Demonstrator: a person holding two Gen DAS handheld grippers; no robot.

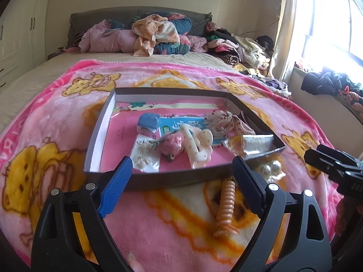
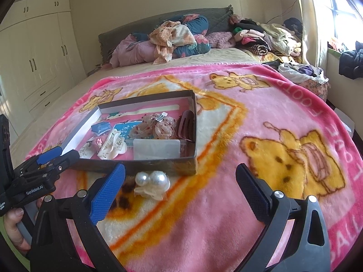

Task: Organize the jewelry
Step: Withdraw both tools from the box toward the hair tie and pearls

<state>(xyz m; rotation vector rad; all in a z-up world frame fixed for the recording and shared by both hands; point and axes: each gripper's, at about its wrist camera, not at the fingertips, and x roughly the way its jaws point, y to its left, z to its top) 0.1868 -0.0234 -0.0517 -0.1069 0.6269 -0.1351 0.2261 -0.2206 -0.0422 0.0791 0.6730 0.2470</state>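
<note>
A shallow dark cardboard box (image 1: 106, 113) (image 2: 190, 161) lies on the pink bear blanket and holds hair clips, a white claw clip (image 1: 196, 146) (image 2: 112, 146), a pink fuzzy strawberry (image 1: 171, 145), a small blue case (image 1: 148, 121) and a beaded scrunchie (image 2: 156, 125). An orange spiral hair tie (image 1: 224, 206) lies on the blanket before the box, just inside my left gripper's right finger. A pearl hair piece (image 2: 152, 184) (image 1: 271, 168) lies by the box's near right corner. My left gripper (image 1: 181, 182) is open and empty. My right gripper (image 2: 180, 191) is open and empty, the pearls just inside its left finger.
The pink blanket (image 2: 261, 117) covers the near half of the bed. Piles of clothes and pillows (image 1: 156, 34) lie at the headboard and along the window side (image 2: 272, 38). Wardrobes (image 2: 38, 61) stand at the left. The left gripper shows in the right wrist view (image 2: 45, 161).
</note>
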